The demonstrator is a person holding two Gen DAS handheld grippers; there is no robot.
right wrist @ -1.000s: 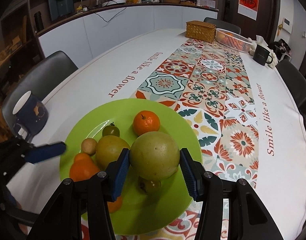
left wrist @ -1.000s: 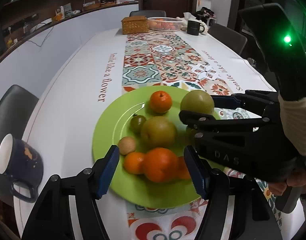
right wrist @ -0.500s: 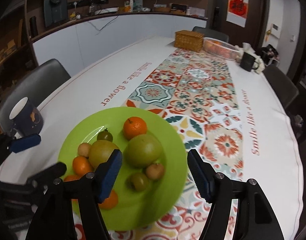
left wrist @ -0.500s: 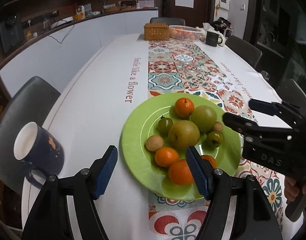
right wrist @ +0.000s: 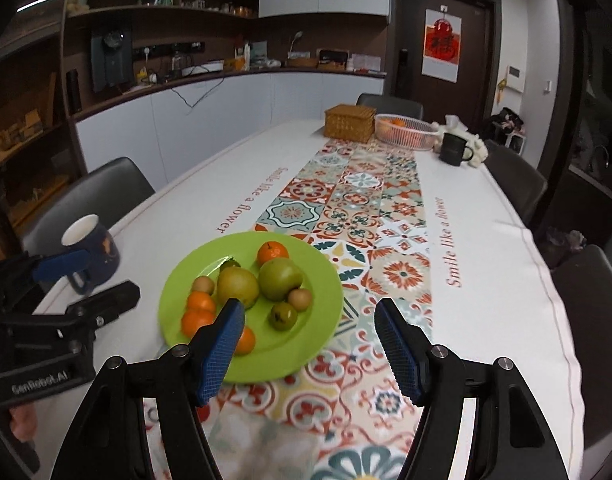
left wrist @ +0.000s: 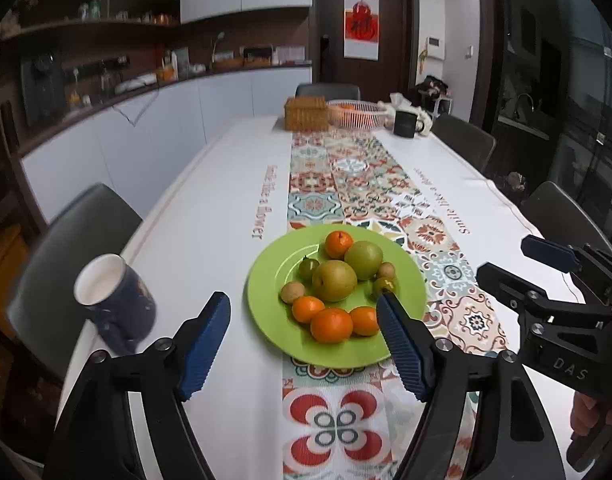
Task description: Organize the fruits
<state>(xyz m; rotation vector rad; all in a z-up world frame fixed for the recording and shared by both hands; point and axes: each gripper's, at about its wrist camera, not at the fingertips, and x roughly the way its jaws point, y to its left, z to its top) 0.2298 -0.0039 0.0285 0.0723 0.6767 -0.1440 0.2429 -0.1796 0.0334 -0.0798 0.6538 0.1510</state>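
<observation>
Fruit sits piled on the green plate [left wrist: 266, 304]. Left gripper [left wrist: 304, 344] gapes empty, jaws having just been opening; right gripper [right wrist: 310, 344] likewise gapes, holding nothing.

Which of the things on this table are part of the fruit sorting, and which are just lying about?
Part of the job:
green plate
oranges
big green fruit
russet pear
small brown fruits

Just lying about:
blue mug
black mug
wicker box
white basket
</observation>
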